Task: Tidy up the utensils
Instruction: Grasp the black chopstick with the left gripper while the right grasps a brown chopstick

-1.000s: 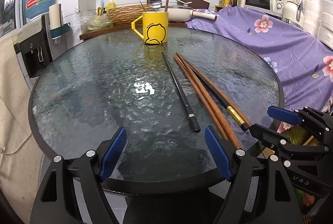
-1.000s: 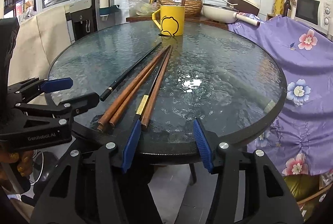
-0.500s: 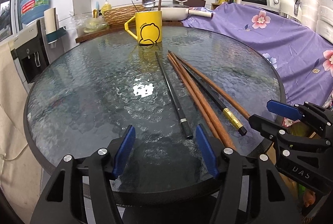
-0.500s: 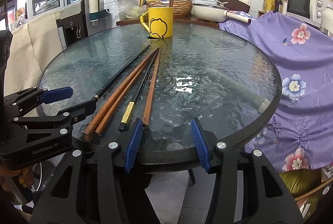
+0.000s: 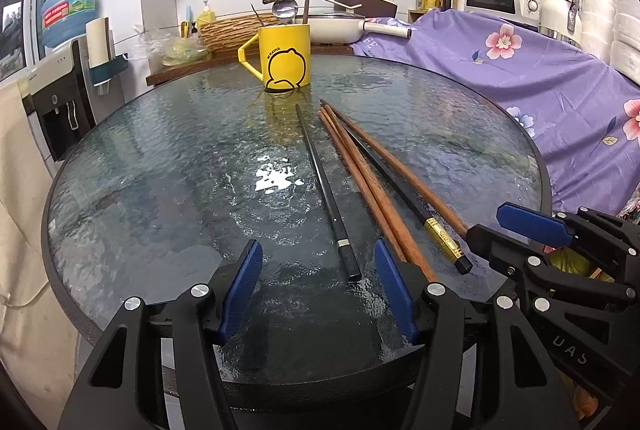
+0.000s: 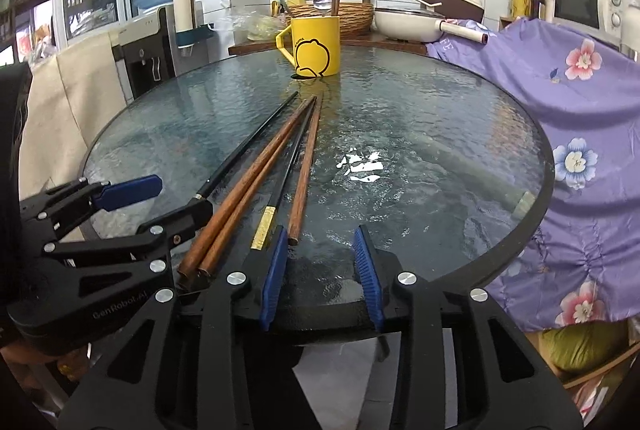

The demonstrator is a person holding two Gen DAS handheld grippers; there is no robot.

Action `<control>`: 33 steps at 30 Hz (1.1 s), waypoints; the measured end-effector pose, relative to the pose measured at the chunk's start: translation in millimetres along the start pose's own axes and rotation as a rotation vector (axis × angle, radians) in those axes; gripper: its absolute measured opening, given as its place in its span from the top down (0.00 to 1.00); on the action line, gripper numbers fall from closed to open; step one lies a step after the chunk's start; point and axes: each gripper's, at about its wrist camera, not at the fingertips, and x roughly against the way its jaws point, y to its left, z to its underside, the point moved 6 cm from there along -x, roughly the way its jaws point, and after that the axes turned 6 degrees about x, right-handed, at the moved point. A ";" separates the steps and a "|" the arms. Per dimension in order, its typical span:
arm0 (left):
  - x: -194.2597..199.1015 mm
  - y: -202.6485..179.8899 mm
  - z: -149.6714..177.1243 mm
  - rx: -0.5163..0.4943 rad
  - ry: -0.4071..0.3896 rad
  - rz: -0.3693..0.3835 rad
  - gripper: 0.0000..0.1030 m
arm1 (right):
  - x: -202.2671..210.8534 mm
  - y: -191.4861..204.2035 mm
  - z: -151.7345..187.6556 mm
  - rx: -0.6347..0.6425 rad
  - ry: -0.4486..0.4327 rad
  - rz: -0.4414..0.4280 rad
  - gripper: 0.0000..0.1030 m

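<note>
black chopstick (image 6: 244, 156) end hidden behind left claw (image 6: 172, 204), perhaps touching

Round table top (image 5: 168, 190): rippled, textured glass, glossy with glare, inside a smooth dark rim. Chopsticks on it were of two kinds: brown wooden chopsticks (image 5: 360, 182) with a visible grain and low sheen, and black lacquer-like chopsticks (image 5: 320, 170), slick, one with a silver metal band, another gold-tipped. Yellow mug (image 5: 285, 56) looked glazed ceramic; purple floral cloth (image 5: 520, 82) was matt and creased.
</note>
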 end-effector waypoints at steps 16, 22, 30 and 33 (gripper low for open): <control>-2.4 1.1 -2.9 -0.002 -0.013 0.000 0.55 | -11.8 11.8 -8.3 0.045 -0.006 -0.012 0.71; -1.8 -4.3 -0.3 -0.027 -0.032 0.013 0.68 | -13.6 20.5 -9.8 0.067 -0.012 0.000 0.90; 0.6 -13.9 2.5 -0.049 -0.044 0.023 0.88 | -11.3 19.7 -6.4 0.044 -0.027 0.002 0.92; 0.8 -14.4 2.4 -0.043 -0.043 0.024 0.89 | -10.6 19.6 -5.4 0.044 -0.030 -0.002 0.92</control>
